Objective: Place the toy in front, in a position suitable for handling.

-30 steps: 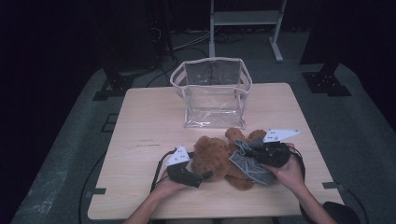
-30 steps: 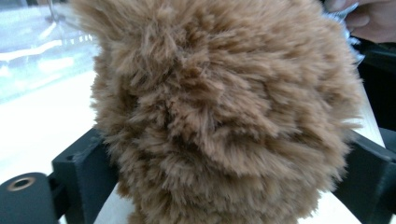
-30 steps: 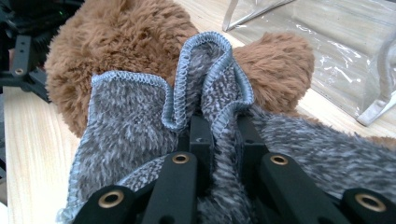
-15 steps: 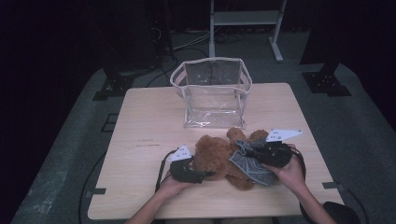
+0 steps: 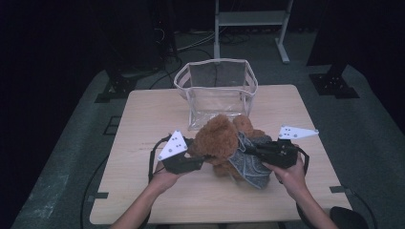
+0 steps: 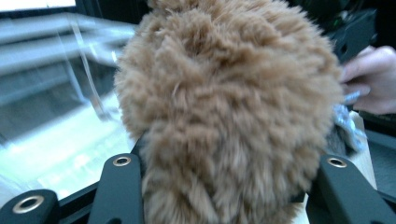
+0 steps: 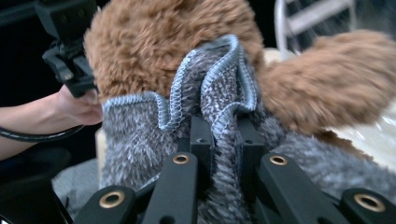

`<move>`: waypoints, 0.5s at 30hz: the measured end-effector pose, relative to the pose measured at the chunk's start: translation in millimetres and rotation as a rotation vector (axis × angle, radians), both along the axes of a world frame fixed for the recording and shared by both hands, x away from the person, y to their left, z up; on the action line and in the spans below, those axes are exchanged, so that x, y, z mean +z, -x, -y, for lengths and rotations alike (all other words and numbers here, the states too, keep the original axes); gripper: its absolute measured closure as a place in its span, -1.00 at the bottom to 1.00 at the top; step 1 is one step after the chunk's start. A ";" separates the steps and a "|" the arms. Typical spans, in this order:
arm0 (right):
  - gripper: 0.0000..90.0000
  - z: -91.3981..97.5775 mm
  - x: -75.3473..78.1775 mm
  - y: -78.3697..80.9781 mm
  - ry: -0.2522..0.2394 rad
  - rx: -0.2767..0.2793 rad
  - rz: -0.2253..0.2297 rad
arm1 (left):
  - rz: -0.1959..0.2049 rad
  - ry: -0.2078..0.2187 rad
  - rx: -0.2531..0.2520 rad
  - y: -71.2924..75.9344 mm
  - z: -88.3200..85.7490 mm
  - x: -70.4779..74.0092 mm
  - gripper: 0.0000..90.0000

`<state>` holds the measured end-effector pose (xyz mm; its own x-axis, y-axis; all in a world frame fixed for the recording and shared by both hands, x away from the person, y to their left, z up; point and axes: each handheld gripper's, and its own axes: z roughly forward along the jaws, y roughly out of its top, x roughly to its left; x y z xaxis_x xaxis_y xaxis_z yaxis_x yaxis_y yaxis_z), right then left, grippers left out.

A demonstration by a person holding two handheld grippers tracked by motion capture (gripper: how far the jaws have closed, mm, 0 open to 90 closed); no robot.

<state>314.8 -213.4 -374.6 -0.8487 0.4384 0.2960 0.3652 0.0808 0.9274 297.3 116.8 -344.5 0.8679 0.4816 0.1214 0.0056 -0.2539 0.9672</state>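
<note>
While my left claw [image 5: 203, 160] has just closed on the fluffy brown teddy bear [image 5: 220, 140], my right claw [image 5: 248, 151] pinches its grey knitted garment [image 5: 250, 164]. I should lift both evenly toward the clear plastic bag [image 5: 217, 93] ahead.

We count one teddy bear [image 5: 220, 140], wearing one grey knitted garment [image 5: 249, 162]. We see one clear bag [image 5: 216, 90] on one wooden table [image 5: 143, 119]. We count two grippers, left [image 5: 203, 161] and right [image 5: 246, 149], each in one hand, and one white frame [image 5: 250, 19] behind the table.
</note>
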 end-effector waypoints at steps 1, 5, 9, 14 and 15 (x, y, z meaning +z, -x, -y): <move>0.80 -3.3 3.5 1.7 -0.012 0.009 0.012 | 0.022 -0.007 -0.008 2.6 -1.9 10.6 0.05; 0.79 -13.8 7.2 6.2 -0.022 0.041 0.026 | 0.047 -0.083 -0.024 5.7 -3.6 25.7 0.04; 0.79 -10.4 -2.7 2.7 -0.006 0.042 -0.025 | 0.025 -0.087 -0.021 1.7 -3.9 15.7 0.03; 0.79 8.4 45.6 0.5 -0.011 0.062 0.052 | 0.042 -0.109 -0.023 -1.9 6.5 25.6 0.01; 0.79 8.3 62.6 1.2 0.005 0.072 0.083 | 0.047 -0.122 -0.029 -2.6 10.8 28.2 0.01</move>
<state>313.6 -221.7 -312.0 -0.8995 0.3770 0.2210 0.2800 0.1088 0.9538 299.8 106.0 -316.3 0.8735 0.4353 0.2178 -0.0477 -0.3689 0.9283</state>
